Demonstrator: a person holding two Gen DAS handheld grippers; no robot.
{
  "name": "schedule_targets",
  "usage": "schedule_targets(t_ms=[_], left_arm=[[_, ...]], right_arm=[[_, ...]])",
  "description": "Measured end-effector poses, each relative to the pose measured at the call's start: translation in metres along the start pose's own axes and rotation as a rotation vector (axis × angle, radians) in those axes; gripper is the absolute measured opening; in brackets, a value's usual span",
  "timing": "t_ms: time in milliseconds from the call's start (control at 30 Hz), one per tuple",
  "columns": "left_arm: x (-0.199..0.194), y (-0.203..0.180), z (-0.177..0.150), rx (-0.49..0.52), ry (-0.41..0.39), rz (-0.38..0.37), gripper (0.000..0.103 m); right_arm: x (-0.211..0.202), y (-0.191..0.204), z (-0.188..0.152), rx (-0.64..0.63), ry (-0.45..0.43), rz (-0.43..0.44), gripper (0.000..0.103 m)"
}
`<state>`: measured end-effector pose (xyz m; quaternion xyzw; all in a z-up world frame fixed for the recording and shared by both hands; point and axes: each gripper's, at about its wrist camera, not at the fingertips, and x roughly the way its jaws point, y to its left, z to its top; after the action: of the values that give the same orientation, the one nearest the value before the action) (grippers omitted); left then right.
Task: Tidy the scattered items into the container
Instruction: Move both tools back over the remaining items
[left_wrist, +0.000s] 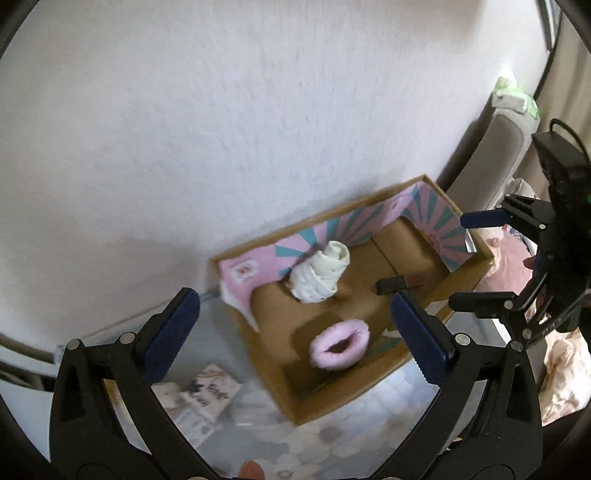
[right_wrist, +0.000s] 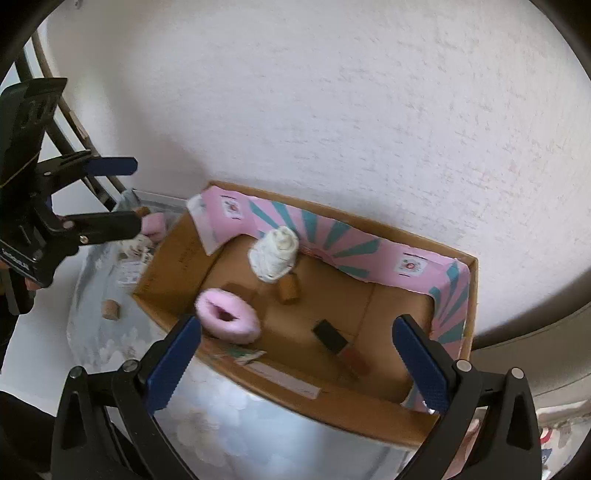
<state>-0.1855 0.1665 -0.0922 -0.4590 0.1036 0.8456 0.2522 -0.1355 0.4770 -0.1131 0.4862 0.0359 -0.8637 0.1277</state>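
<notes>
Left wrist view: looking steeply down along the left tool (left_wrist: 295, 332) from above and to the left, fairly near, onto the cardboard box (left_wrist: 369, 402) set against a white wall (left_wrist: 184, 129). Right wrist view: looking down along the right tool (right_wrist: 295, 365) from the box's (right_wrist: 332, 413) near side, somewhat closer, facing the same wall (right_wrist: 369, 110). Shared by both: the box interior with the pink fluffy ring (left_wrist: 340, 345) (right_wrist: 227, 321), the rolled white cloth (left_wrist: 321, 273) (right_wrist: 275, 254) and the dark block (left_wrist: 389, 285) (right_wrist: 328, 336). Each tool also seen at the edge of the other's view: right tool (left_wrist: 476, 258), left tool (right_wrist: 125, 195).
</notes>
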Motion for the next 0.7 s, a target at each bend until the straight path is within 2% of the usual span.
schedule_targets(t_ms=[133,267,467,700], left_arm=[[-0.037,0.015,-0.007,0.000,-0.048,0.034,0.103],[-0.068,0.034,-0.019,-0.026,-0.079,0.033,0.103],[-0.125,0.073,-0.044,-0.067,-0.152,0.069,0.103],[-0.169,0.106,-0.073,-0.111,-0.200,0.107,0.103]], right_arm=[[-0.010,0.020,0.003,-0.028,0.025,0.004,0.103],[-0.032,0.049,0.008,-0.076,-0.028,0.016,0.103],[-0.057,0.095,0.019,-0.147,-0.077,-0.044,0.103],[-0.072,0.152,0.022,-0.293,-0.108,0.041,0.103]])
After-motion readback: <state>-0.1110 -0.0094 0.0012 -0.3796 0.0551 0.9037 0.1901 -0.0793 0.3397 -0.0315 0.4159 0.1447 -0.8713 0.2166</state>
